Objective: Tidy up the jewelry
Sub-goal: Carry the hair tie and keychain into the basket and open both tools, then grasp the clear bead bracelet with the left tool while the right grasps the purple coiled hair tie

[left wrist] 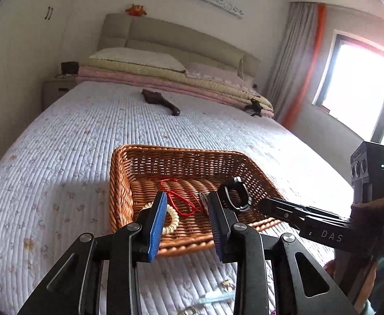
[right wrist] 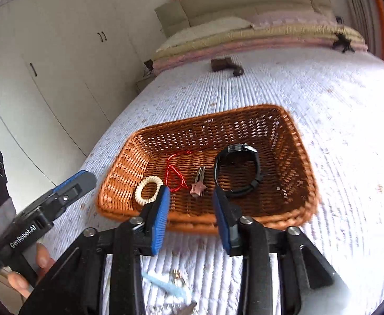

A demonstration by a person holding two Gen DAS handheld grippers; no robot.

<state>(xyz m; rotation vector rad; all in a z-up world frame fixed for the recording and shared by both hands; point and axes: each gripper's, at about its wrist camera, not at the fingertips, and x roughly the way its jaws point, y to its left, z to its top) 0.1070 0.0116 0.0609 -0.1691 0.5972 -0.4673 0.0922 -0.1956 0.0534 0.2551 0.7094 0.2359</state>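
Note:
A brown wicker basket (left wrist: pixel 121 183) (right wrist: pixel 299 162) sits on the bed. In it lie a white bead bracelet (right wrist: pixel 149 190) (left wrist: pixel 173 219), a red cord (right wrist: pixel 176 176) (left wrist: pixel 181 197), a pink star hair clip (right wrist: pixel 197 183) and a black watch (right wrist: pixel 237 170) (left wrist: pixel 235 193). My left gripper (left wrist: pixel 186 210) is open and empty above the basket's near edge. My right gripper (right wrist: pixel 192 204) is open and empty over the near rim; in the left wrist view its tip reaches to the watch. Small loose pieces (right wrist: pixel 177 279) and a pale blue strip (right wrist: pixel 165 286) lie on the quilt in front of the basket.
The quilted white bedspread (left wrist: pixel 60 136) spreads all around. A dark wooden brush (left wrist: pixel 160 101) (right wrist: pixel 226 65) lies farther up the bed. Folded blankets and a pillow (left wrist: pixel 139 57) are at the headboard. Wardrobe doors (right wrist: pixel 47 65) stand left, a window (left wrist: pixel 360 78) right.

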